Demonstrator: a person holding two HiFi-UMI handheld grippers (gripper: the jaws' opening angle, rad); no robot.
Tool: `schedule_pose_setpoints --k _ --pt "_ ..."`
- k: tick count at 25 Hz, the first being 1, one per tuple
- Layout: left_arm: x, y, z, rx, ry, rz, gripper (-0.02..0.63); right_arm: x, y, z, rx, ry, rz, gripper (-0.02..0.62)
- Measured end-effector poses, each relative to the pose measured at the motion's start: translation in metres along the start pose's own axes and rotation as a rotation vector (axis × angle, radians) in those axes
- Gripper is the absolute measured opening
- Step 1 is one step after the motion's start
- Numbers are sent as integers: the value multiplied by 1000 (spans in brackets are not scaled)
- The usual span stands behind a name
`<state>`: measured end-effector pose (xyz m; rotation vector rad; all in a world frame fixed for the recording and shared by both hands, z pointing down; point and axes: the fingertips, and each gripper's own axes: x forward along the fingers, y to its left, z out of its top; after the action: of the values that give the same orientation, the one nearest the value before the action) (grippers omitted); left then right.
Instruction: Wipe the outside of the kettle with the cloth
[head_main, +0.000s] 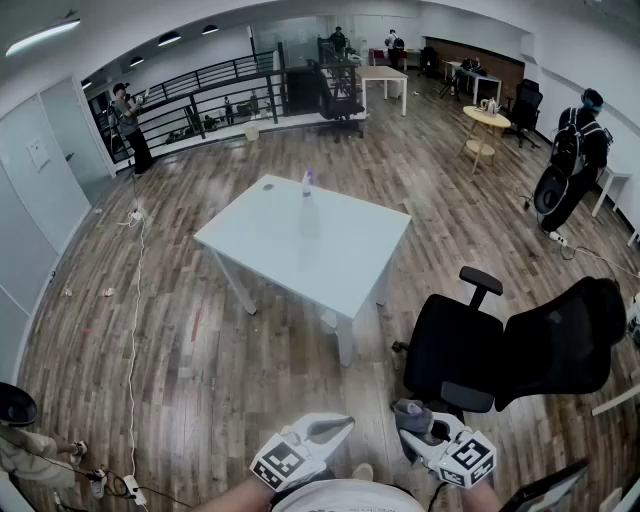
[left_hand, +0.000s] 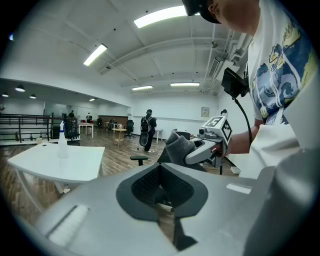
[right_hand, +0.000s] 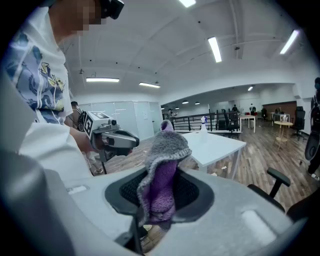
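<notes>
At left, low in the head view: left gripper (head_main: 336, 430), jaws pressed together on nothing, held near the body and tipped slightly downward

Centre, well apart from both grippers: white table (head_main: 345, 270) bearing only a spray bottle (head_main: 306, 186); no kettle to be made out on it

Right of centre: right gripper (head_main: 412, 426), jaws clamped on a grey and purple cloth (right_hand: 164, 165), one fold standing up past the jaw tips and another hanging below them

Right: black office chair (head_main: 520, 350), just beside the right gripper and between it and the far side of the room

Far right, in the distance: round table (head_main: 487, 120) with a small pale object on top, too small to name; kettle therefore not located with any certainty

Likely step: bringing the cloth to the kettle, wiping not yet begun. To do it well: keep the clamp on the cloth firm; present the free fold, not the bare jaw tips, to the kettle wall; open the left jaws in good time to steady the kettle; steer clear of the chair
</notes>
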<state>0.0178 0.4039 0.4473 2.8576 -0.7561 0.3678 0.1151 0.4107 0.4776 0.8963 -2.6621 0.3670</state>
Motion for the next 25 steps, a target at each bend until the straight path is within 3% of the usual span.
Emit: schedule_pose_setpoints --k 3,13,20,25 --pt "5 -7 3 -53 -8 -3 3 -11 -2 2 -7 -8 3 118" --pt "2 6 14 -40 -19 63 3 -10 -17 1 -17 16 28 118" --pt "-1 54 1 -105 0 102 3 40 -42 11 7 43 101 120" --pt "8 125 -1 -108 -21 115 8 93 -64 32 -15 58 119 120"
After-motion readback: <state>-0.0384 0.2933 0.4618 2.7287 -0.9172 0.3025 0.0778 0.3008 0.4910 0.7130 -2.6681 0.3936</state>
